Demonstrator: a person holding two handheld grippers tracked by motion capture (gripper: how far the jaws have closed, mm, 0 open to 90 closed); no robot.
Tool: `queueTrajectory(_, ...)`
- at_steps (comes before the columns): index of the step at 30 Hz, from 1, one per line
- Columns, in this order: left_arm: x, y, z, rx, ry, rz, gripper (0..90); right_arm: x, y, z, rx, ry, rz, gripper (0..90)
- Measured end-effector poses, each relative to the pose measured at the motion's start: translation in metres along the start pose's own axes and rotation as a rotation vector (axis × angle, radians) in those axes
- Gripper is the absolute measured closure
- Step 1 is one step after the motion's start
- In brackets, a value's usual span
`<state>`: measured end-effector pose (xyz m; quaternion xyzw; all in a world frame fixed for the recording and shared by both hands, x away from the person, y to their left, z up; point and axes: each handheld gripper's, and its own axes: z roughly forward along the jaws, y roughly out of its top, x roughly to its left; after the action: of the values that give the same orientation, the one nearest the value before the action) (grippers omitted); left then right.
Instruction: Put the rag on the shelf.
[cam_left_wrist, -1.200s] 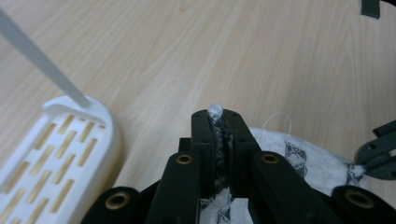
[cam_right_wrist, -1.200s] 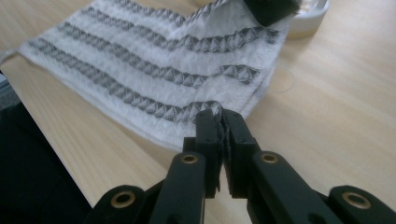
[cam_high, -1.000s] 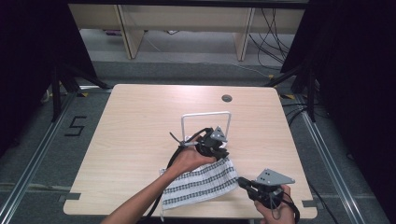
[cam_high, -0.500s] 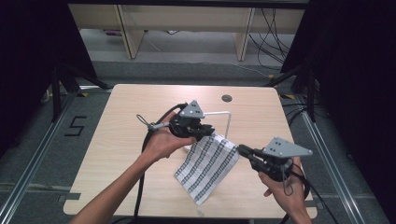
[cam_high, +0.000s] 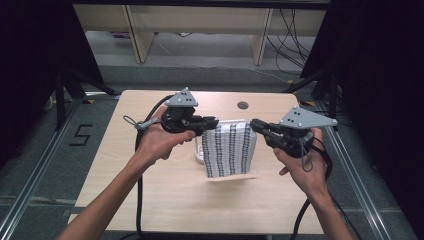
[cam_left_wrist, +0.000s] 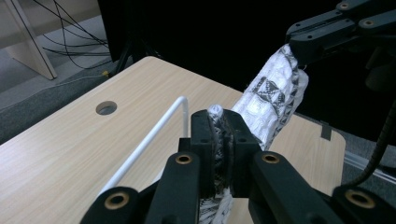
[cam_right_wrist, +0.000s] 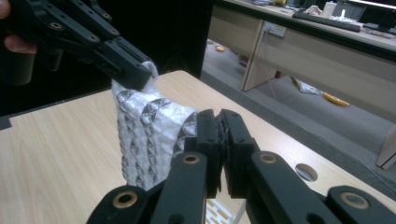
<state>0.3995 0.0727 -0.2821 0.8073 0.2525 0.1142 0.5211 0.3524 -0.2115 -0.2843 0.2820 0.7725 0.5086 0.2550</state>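
A black-and-white patterned cloth (cam_high: 230, 150) hangs above the table, stretched by its top edge between both grippers. My left gripper (cam_high: 212, 121) is shut on the cloth's upper left corner, and its own view shows the fabric pinched between the jaws (cam_left_wrist: 220, 128). My right gripper (cam_high: 255, 125) is shut on the upper right corner, with the cloth (cam_right_wrist: 144, 126) bunched between its jaws (cam_right_wrist: 219, 128). The cloth (cam_left_wrist: 273, 93) runs from one gripper to the other. Its lower edge hangs near the tabletop.
A white wire rack (cam_high: 199, 152) stands on the wooden table (cam_high: 150, 200) just behind the cloth; its rod (cam_left_wrist: 154, 135) passes left of my left jaws. A round cable hole (cam_high: 243, 105) lies near the far edge. Black cables trail from both grippers.
The cloth has come up off the table. The left gripper raised its corner, the right gripper rose and closed on the other corner, and the cloth now hangs spread between them.
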Motion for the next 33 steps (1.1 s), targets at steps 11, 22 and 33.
queueTrajectory(11, 0.013, 0.021, -0.008, -0.039, 0.037, -0.014, 83.6, -0.009, 0.019, 0.008, -0.036, 0.002, 0.022, 87.6)
queueTrajectory(22, 0.033, 0.042, 0.0, -0.08, 0.084, -0.035, 83.9, -0.028, 0.039, 0.022, -0.047, -0.041, 0.019, 87.6)
queueTrajectory(33, 0.056, 0.055, 0.009, -0.112, 0.142, -0.1, 83.8, -0.05, 0.054, 0.046, -0.049, -0.045, 0.046, 87.5)
